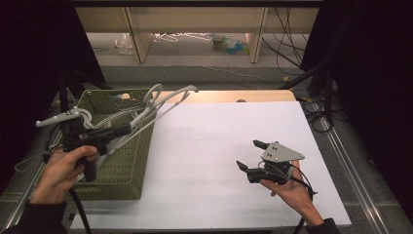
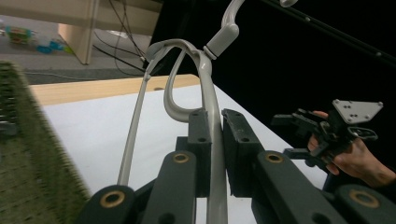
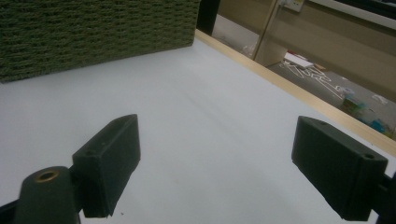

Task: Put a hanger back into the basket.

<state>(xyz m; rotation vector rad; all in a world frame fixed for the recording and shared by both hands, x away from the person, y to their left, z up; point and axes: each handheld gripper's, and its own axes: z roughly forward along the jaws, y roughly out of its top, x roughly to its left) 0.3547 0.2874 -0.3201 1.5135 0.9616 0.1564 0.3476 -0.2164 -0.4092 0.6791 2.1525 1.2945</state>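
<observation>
Left gripper [image 1: 124, 129] has its jaws clamped on the shoulder bar of a pale grey clothes hanger [image 1: 163, 103], and from the left gripper view you can see the pads [image 2: 198, 135] pinching that bar squarely, with the hook neck rising beyond them. From the high view the hanger sticks out over the near-right rim of the green woven basket [image 1: 127, 170], its hook end reaching over the white table sheet [image 1: 219, 146], while at least one more hanger [image 1: 104, 119] lies tangled in the basket just beside it. The person's left hand [image 1: 61, 170] grips the handle low at the basket's side. Over on the right, the right gripper [image 1: 249, 157] hangs above the sheet with its jaws standing wide and nothing between them; its own view looks across the bare white surface toward the basket wall. To my eye the step in hand is lifting this one hanger clear of the basket, and doing it well means keeping the squeeze firm, since a thin smooth bar could swivel between the pads. I would draw it up and out slowly, watching that its arm does not hook the neighbouring hanger or catch the wicker rim. If it snags, a small twist looks better than a pull. The waiting gripper seems well placed to take the far end.
</observation>
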